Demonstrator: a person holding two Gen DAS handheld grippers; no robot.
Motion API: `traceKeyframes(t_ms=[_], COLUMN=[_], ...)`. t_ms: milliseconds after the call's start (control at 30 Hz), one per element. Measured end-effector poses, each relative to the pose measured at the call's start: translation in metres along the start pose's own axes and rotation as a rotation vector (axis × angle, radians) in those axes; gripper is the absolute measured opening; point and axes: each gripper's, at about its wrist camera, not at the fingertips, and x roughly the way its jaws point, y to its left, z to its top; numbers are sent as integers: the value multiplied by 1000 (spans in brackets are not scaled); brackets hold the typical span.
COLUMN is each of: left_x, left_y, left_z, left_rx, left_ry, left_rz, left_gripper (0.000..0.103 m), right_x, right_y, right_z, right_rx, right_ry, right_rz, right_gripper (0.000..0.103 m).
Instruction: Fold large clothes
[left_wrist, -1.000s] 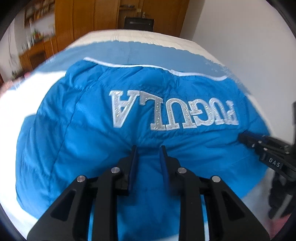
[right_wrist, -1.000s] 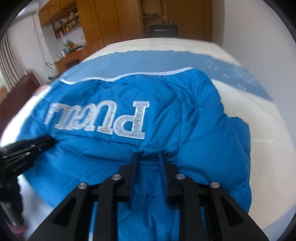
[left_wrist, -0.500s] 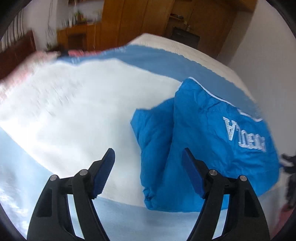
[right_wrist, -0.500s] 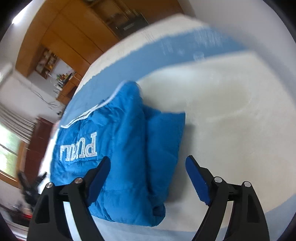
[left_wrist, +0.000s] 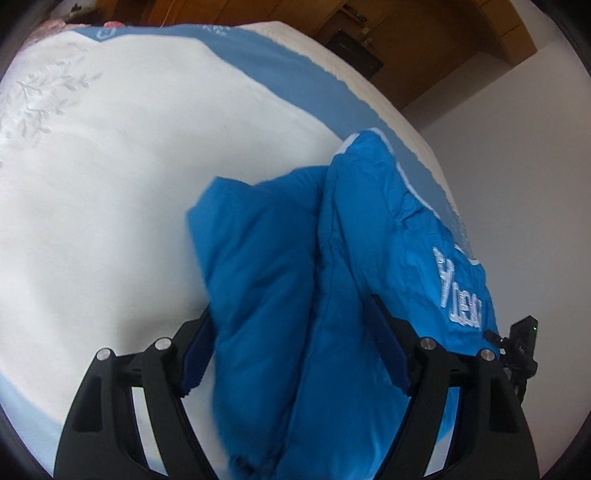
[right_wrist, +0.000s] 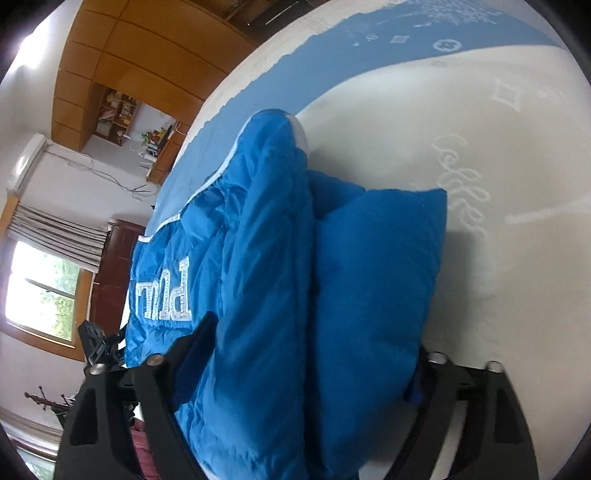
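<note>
Now both tools closing around folded blue jacket (left_wrist: 280, 295) ends on bed (left_wrist: 110, 184), pads not yet pressing.

Folded blue jacket (right_wrist: 295, 277) on bed (right_wrist: 498, 147); right gripper (right_wrist: 306, 354) closing, its 2 fingers either side of jacket's near edge.

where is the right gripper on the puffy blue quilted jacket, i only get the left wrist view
Observer: The right gripper straddles the opposite side edge of the puffy blue quilted jacket, its jaws closing with padded fabric between them.
Operator: anything sticking out on that side
Observer: Yes, a folded blue panel, probably the sleeve, juts from the body onto the white bedspread.
Operator: which letters show there
Observer: The silver lettering starts with P, U.
</note>
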Motion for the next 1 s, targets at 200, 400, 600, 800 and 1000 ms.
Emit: traceKeyframes(t_ms=[200, 400, 600, 800, 1000], left_x=[-16, -74, -123, -150, -105], left_y=[-33, -62, -86, -67, -27], left_z=[-6, -20, -74, -135, -156], left_rx=[92, 129, 228, 259, 233], left_ry=[-70, -150, -132, -78, -20], left_rz=[56, 8, 44, 90, 219], left_gripper=[16, 13, 13, 16, 24], right_x=[-8, -52, -94, -124, -81], right_y=[12, 42, 65, 60, 17], right_z=[-6, -30, -92, -161, -172], right_rx=[-19, -89, -164, -151, -51], right_ry=[-7, -50, -19, 36, 115], right_rz=[65, 87, 69, 70, -14], right_gripper=[20, 17, 17, 18, 25])
